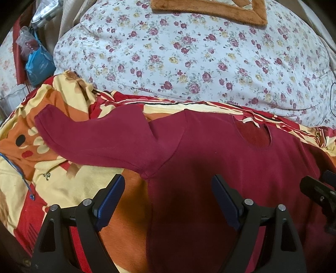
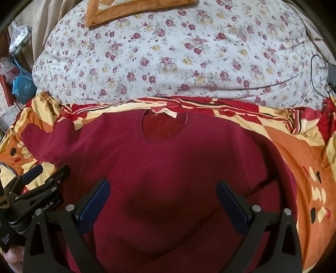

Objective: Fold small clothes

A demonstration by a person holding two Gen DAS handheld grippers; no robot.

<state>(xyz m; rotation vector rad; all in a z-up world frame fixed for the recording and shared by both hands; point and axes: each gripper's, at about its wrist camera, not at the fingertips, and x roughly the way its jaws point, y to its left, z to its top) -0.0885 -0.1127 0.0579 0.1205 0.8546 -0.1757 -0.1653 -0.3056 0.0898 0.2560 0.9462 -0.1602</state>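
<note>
A dark red long-sleeved top (image 1: 220,159) lies flat, front up, on an orange, red and cream patterned sheet (image 1: 63,184). Its neck hole with a white label points away from me. Its left sleeve (image 1: 94,134) is spread out to the left. In the right wrist view the top (image 2: 168,163) fills the middle, and its right sleeve (image 2: 241,210) lies folded across the body. My left gripper (image 1: 168,189) is open over the top's left armpit and side seam. My right gripper (image 2: 163,195) is open over the chest. Both are empty.
A big white floral quilt (image 1: 189,58) is heaped behind the top, with an orange-brown fuzzy mat (image 1: 210,10) on it. Plastic bags and clutter (image 1: 37,58) sit at the far left beside the bed. A thin black cable (image 2: 319,71) runs at the far right.
</note>
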